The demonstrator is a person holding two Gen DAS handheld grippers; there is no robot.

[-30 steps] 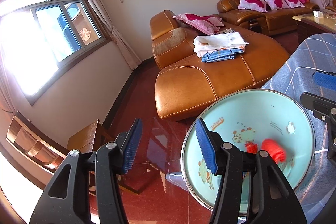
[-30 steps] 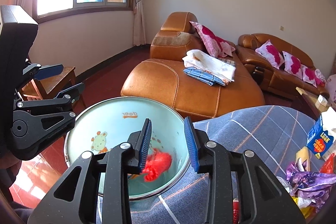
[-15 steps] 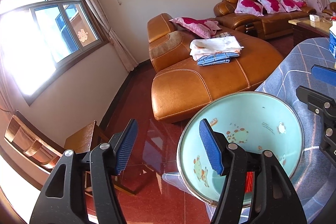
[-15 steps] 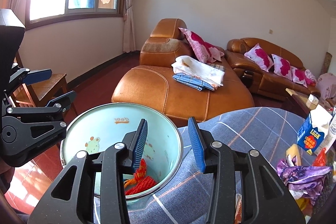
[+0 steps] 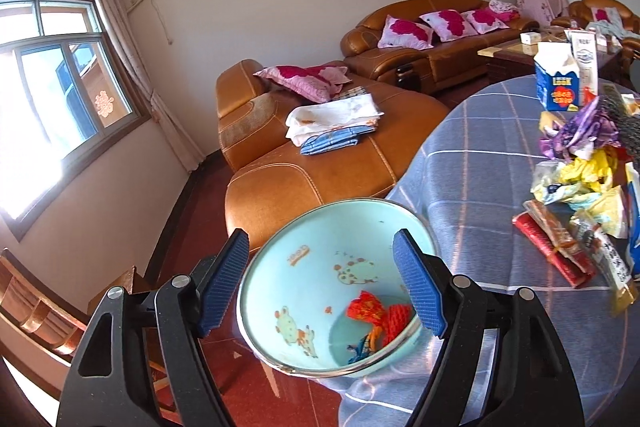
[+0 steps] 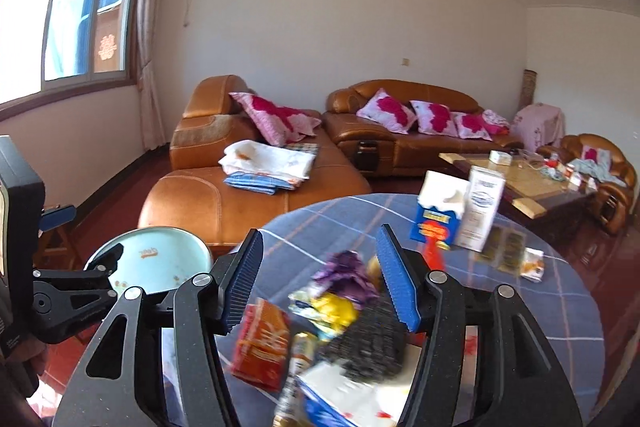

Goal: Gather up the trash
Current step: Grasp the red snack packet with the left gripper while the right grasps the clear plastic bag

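Note:
A light blue cartoon-print bin stands at the left edge of the round table with the blue plaid cloth. Red netting trash lies in its bottom. My left gripper is open, its jaws spread on either side of the bin without touching it. My right gripper is open and empty above a heap of wrappers on the table; the heap also shows in the left wrist view. The bin shows at the left of the right wrist view.
A blue-and-white carton and a white carton stand at the table's far side. An orange leather sofa with folded cloths lies beyond. A wooden stool is on the red floor at left. A coffee table is at right.
The red netting dropped from my right gripper into the bin. My right gripper then swung right, from over the bin to over the wrapper heap. My left gripper turned rightwards around the bin.

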